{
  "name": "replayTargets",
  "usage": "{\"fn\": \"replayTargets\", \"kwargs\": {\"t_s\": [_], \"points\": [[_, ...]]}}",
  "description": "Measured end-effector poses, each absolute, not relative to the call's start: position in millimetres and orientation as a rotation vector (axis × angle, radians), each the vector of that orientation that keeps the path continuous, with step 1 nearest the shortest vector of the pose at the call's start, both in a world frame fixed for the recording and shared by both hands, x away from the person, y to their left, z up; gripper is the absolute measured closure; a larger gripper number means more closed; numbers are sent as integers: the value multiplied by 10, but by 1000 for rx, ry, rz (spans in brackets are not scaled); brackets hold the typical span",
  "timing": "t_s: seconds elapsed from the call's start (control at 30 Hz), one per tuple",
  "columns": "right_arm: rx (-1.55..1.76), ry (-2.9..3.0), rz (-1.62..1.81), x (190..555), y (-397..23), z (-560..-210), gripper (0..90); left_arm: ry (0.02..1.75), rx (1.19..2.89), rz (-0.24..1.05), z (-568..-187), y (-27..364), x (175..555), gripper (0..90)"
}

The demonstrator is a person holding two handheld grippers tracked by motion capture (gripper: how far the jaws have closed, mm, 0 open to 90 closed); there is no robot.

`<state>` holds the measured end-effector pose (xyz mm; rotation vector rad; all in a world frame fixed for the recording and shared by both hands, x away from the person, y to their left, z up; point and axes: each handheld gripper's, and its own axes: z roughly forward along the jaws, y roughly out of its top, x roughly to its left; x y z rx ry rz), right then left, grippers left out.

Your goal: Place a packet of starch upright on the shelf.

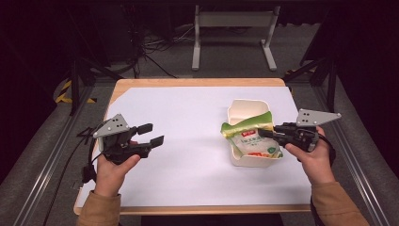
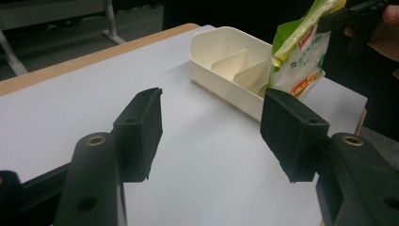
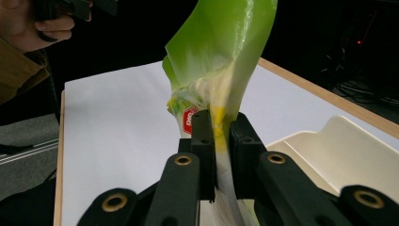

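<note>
Right gripper (image 1: 267, 133) clamps green bag (image 1: 251, 139) at top edge, bag hanging over cream tray (image 1: 244, 107). Left gripper (image 1: 151, 134) jaws wide, empty, well apart over white table (image 1: 188, 122). Bag likely light, soft, crinkly, slippery film; sealed top edge gives firmest grip.

Green and white plastic snack pouch (image 2: 301, 61): bears a small red brand badge with white lettering, too small to read.
Pouch front, left gripper view: dark Chinese characters, blurred, not legible.
Pouch front, high view: printed lines, unreadable.
</note>
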<state>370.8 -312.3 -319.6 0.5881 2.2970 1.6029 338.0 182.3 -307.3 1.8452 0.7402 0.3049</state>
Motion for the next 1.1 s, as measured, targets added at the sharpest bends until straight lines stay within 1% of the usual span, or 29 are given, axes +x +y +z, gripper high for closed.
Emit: {"fn": "replayTargets", "kwargs": {"t_s": [0.2,0.33,0.5,0.73,0.87,0.9,0.93,1.07,1.1], "points": [[643,2286,1586,3706,-3193,-3252,821,739,1849,309,-3076,1822,3384,400],[710,2339,1420,3722,-3231,-3379,803,742,1847,303,-3079,1823,3386,400],[764,2319,1464,3699,-3365,-3465,783,742,1862,308,-3092,1814,3402,400],[760,2325,1429,3668,-3365,-3457,751,746,1860,304,-3099,1798,3403,399],[782,2314,1434,3662,-3367,-3443,691,746,1860,302,-3104,1806,3410,397],[792,2302,1445,3659,-3373,-3425,639,750,1859,301,-3107,1807,3412,396],[792,2302,1445,3659,-3373,-3425,639,746,1861,306,-3110,1810,3418,396],[827,2274,1472,3652,-3366,-3371,497,753,1857,299,-3117,1807,3421,393],[827,2274,1472,3652,-3366,-3371,497,754,1856,299,-3116,1808,3420,393]]}}
